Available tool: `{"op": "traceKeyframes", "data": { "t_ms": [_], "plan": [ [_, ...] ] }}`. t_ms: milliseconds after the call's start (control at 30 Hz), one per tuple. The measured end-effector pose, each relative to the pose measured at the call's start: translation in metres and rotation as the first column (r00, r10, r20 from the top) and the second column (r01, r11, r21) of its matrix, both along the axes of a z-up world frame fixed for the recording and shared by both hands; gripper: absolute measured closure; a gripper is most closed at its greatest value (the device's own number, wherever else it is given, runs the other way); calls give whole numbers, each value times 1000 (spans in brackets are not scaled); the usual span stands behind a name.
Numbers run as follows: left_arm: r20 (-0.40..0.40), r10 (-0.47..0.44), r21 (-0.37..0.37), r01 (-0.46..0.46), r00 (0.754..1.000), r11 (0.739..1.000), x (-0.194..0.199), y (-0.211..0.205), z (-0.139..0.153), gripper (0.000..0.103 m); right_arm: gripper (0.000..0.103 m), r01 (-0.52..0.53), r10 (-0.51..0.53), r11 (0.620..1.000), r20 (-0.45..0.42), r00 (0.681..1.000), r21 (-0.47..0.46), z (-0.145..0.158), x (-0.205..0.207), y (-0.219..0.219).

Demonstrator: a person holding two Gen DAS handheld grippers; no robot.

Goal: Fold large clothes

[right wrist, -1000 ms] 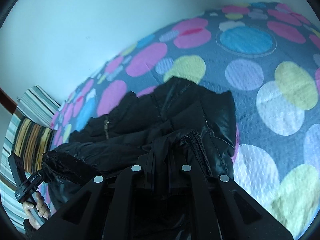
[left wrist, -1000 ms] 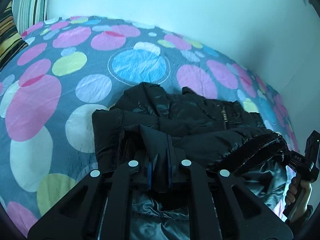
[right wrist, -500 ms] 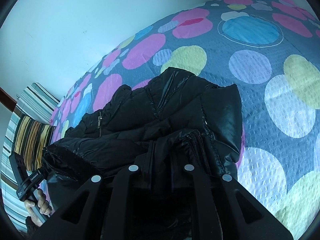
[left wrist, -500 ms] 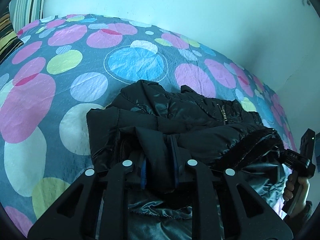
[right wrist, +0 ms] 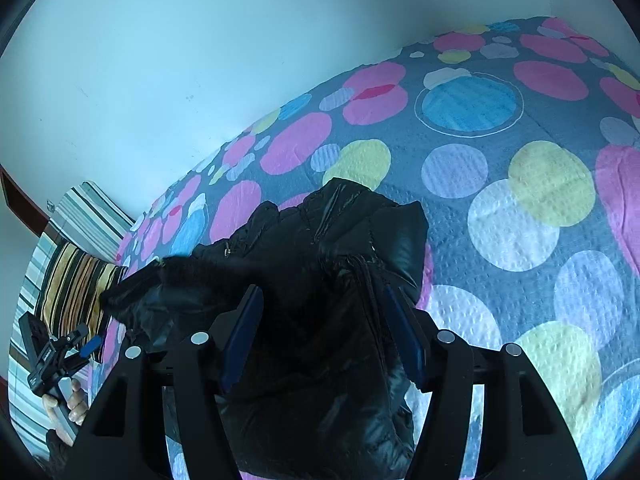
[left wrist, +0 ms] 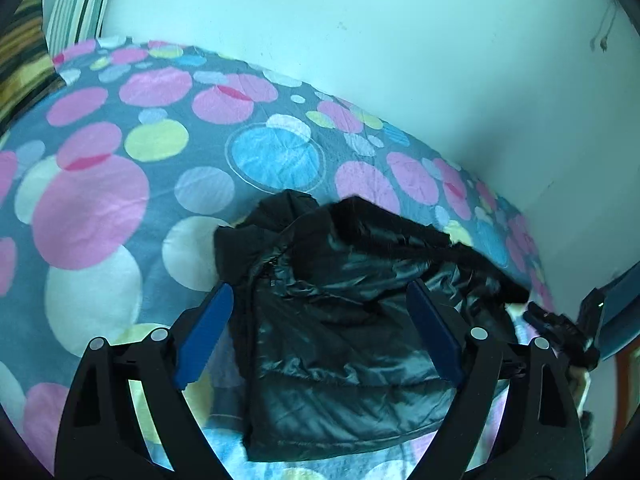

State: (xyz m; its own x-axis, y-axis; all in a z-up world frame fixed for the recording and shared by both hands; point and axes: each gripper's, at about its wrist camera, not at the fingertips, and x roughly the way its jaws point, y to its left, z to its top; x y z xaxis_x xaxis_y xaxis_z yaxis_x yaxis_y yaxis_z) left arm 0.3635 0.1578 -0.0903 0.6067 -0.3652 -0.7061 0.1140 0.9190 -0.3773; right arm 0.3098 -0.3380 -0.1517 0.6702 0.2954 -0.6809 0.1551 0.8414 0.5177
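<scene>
A black puffer jacket (left wrist: 344, 340) lies folded in a bundle on the bed, its shiny quilted side up and a fuzzy trimmed edge along its far side. It also shows in the right wrist view (right wrist: 320, 320). My left gripper (left wrist: 320, 316) is open and empty, its blue-padded fingers spread wide just above the jacket. My right gripper (right wrist: 324, 328) is open and empty too, over the jacket's other end. Each gripper shows small at the edge of the other's view: the right one (left wrist: 560, 332) and the left one (right wrist: 60, 356).
The bed has a grey cover with coloured dots (left wrist: 120, 200). A plain pale wall (left wrist: 360, 20) runs along its far side. Striped pillows (right wrist: 76, 280) lie at one end of the bed.
Both grippers were shut on the jacket's edge and carried it over the rest. Now both have opened and let go, and the jacket lies folded.
</scene>
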Motion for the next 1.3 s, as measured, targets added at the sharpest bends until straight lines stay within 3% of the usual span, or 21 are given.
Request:
{"op": "traceKeyframes", "data": {
  "t_ms": [133, 300, 467, 667, 733, 767, 800, 867, 900, 933, 1067, 1133, 1300],
  "plan": [
    [5, -8, 81, 7, 1000, 997, -4, -1, -4, 15, 41, -17, 17, 1000, 7, 1000, -13, 0, -3, 2],
    [-27, 3, 109, 0, 1000, 994, 12, 0, -20, 15, 41, -33, 33, 998, 9, 999, -59, 0, 11, 6],
    [-46, -11, 112, 16, 999, 994, 46, -9, -34, 15, 41, -72, 74, 986, 5, 997, -150, -1, 53, 9],
    [-56, -82, 204, 92, 995, 975, 83, -31, -51, 16, 41, -171, 167, 974, -42, 985, -150, -18, 101, 19],
    [-67, -105, 217, 117, 992, 969, 92, -36, -56, 26, 41, -197, 191, 969, -53, 980, -150, -22, 110, 23],
    [-84, -121, 216, 137, 989, 967, 97, -38, -59, 39, 47, -220, 212, 962, -66, 975, -164, -25, 115, 27],
    [-102, -140, 208, 159, 985, 965, 102, -40, -62, 56, 59, -229, 219, 956, -72, 973, -182, -26, 117, 31],
    [-124, -170, 221, 194, 978, 956, 106, -47, -67, 69, 75, -243, 226, 941, -97, 969, -234, -28, 120, 38],
    [-118, -184, 251, 209, 976, 945, 105, -52, -67, 80, 82, -245, 227, 938, -100, 969, -247, -29, 121, 40],
    [-108, -195, 272, 217, 975, 937, 105, -55, -65, 86, 84, -246, 229, 935, -95, 969, -255, -28, 121, 41],
    [-31, -151, 317, 153, 988, 936, 106, -62, -46, 92, 90, -218, 216, 936, -36, 976, -275, -13, 122, 40],
    [10, -131, 368, 118, 991, 922, 111, -71, -39, 92, 90, -194, 203, 935, -1, 979, -298, -4, 127, 42],
    [-46, -106, 455, 115, 993, 883, 130, -85, -65, 92, 90, -194, 181, 920, -71, 981, -339, -27, 153, 49]
  ]
}}
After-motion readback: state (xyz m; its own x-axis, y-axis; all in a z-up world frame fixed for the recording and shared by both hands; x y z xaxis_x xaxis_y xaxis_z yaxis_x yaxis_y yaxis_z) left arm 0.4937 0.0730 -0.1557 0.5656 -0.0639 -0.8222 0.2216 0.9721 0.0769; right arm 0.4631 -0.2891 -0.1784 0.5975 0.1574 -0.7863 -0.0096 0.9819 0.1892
